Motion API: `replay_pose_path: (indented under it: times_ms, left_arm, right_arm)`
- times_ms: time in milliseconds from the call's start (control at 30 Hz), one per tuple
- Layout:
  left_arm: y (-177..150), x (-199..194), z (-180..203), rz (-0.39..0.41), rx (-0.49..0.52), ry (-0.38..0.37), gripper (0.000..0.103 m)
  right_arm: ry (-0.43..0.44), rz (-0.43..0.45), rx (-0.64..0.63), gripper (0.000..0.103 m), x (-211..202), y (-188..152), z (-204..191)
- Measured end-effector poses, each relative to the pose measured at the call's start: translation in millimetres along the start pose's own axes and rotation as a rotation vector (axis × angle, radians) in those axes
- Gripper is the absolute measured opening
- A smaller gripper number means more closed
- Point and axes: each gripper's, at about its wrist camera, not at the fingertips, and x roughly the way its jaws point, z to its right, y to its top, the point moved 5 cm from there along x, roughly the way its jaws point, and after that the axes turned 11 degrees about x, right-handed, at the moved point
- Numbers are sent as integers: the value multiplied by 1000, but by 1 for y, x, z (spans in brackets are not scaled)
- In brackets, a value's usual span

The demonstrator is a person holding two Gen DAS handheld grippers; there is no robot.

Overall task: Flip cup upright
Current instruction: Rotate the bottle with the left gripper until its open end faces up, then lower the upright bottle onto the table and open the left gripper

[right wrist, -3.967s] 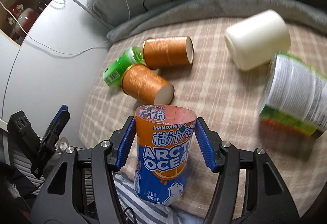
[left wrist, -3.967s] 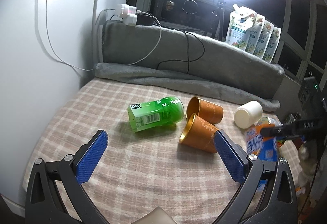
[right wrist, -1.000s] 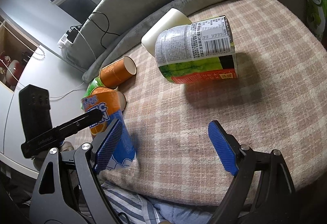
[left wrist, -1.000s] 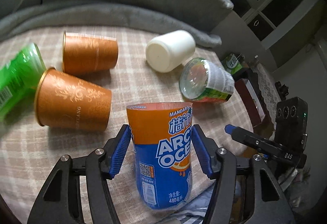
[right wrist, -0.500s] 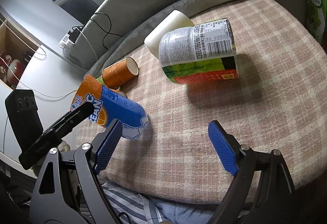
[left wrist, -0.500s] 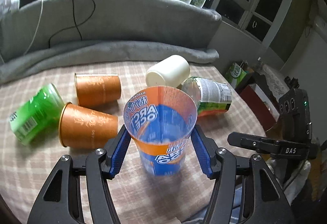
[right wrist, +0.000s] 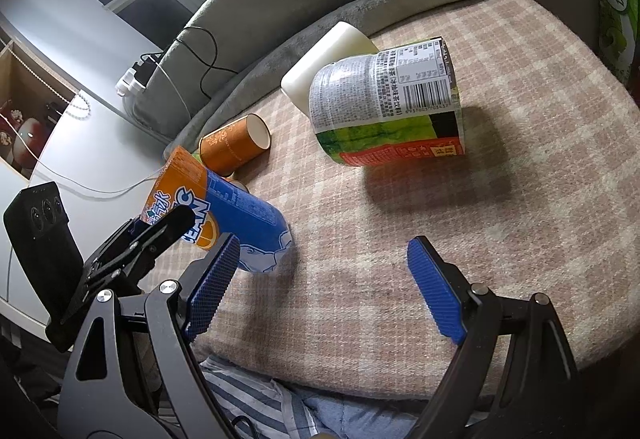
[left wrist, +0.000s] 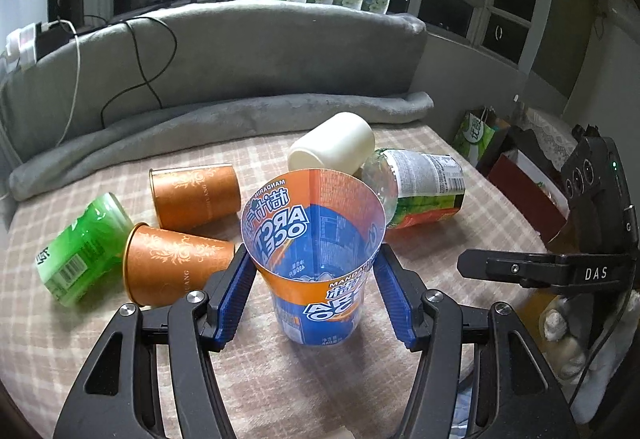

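My left gripper (left wrist: 314,297) is shut on an orange-and-blue Arctic Ocean cup (left wrist: 316,259), open mouth up, its base touching the checked cloth (left wrist: 280,379). In the right wrist view the same cup (right wrist: 224,215) stands tilted at the left, with the left gripper (right wrist: 132,247) clamped on it. My right gripper (right wrist: 320,287) is open and empty above the cloth, to the right of the cup.
Two orange paper cups (left wrist: 176,267) (left wrist: 196,195), a green cup (left wrist: 80,243), a white cup (left wrist: 332,147) and a clear labelled cup (left wrist: 420,187) lie on their sides behind. A grey cushion (left wrist: 220,51) runs along the back. The cloth's edge drops off at the right.
My left gripper has turned the Arctic Ocean cup from mouth-down, through tilted, to mouth-up and set its base on the cloth. The right gripper, which held it 4 s ago, stays open.
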Motion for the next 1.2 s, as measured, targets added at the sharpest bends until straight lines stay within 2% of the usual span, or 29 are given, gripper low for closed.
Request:
replay_pose_path:
  times_ms: [133,367,1067,1200]
  left_arm:
    - [-1,0,6,-1,22,14,60]
    - [-2,-1,11,3,25,-3,60]
    - [-10,-5,9,-2,-55,-93,62]
    - [-12,-6,8,-3,-63,-99,66]
  right_arm:
    - [1,3,-3,88,-2,0,-1]
    - [-9,21,-21,88,-7,0,-5]
    - [-120,103,-162,88,-16,-9,-28]
    - [-135,114,-181,88,-16,-9,-30]
